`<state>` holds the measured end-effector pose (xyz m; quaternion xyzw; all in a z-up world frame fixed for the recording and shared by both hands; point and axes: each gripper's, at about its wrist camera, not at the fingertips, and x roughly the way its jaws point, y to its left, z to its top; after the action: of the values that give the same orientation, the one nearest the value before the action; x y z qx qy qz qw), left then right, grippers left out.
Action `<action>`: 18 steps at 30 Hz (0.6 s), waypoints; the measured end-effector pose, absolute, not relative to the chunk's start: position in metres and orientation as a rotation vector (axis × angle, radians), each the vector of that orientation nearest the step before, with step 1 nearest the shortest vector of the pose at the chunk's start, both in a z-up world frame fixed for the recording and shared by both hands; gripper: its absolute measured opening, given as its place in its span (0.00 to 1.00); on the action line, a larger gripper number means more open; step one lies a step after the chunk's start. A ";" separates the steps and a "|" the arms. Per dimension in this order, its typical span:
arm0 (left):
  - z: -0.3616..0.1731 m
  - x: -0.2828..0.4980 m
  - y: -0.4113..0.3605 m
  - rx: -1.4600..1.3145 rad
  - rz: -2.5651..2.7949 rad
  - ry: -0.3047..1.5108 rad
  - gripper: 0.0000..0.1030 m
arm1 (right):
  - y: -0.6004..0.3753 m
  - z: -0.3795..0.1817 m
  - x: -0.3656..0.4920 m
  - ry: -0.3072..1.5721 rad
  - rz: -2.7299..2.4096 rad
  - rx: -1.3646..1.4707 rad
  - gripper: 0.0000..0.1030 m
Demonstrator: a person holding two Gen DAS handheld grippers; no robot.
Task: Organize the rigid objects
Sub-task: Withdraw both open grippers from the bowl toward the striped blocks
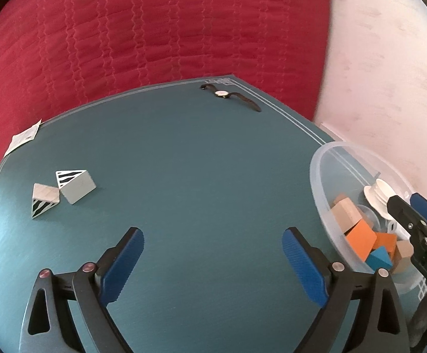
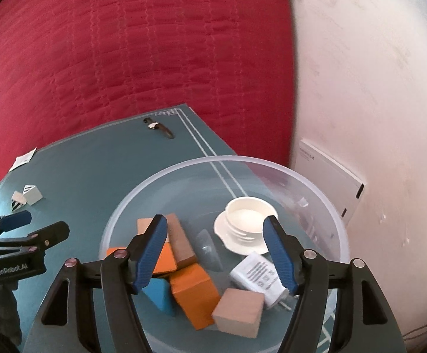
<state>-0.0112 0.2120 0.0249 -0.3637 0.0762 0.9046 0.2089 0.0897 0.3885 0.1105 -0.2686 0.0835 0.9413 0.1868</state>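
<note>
Teal mat [image 1: 201, 158] over a red quilt holds two zebra-striped wooden wedges [image 1: 63, 189], touching, well left of the clear plastic bowl [image 2: 325, 206]. Both the left gripper [image 1: 213, 257] and right gripper [image 2: 215, 248] gape empty, the right over the bowl. Best approach, I judge: straddle one wedge's flat faces squarely.

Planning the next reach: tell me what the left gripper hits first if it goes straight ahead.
The left gripper, open, points across bare teal mat. The way looks free; the wristwatch lies far ahead near the edge, though depth is unclear.
</note>
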 end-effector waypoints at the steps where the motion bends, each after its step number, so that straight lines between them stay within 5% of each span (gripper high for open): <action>1: 0.024 -0.012 0.211 -1.015 2.519 0.210 0.95 | 0.385 0.111 0.090 0.224 2.656 -0.757 0.67; 18: 0.017 -0.016 0.175 -1.063 2.569 0.149 0.95 | 0.333 0.111 0.089 0.087 2.740 -0.772 0.70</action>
<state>-0.0157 0.1746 0.0168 -0.3757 0.0526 0.9080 0.1776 0.0891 0.3333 0.1107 -0.2681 0.0302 0.9517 0.1462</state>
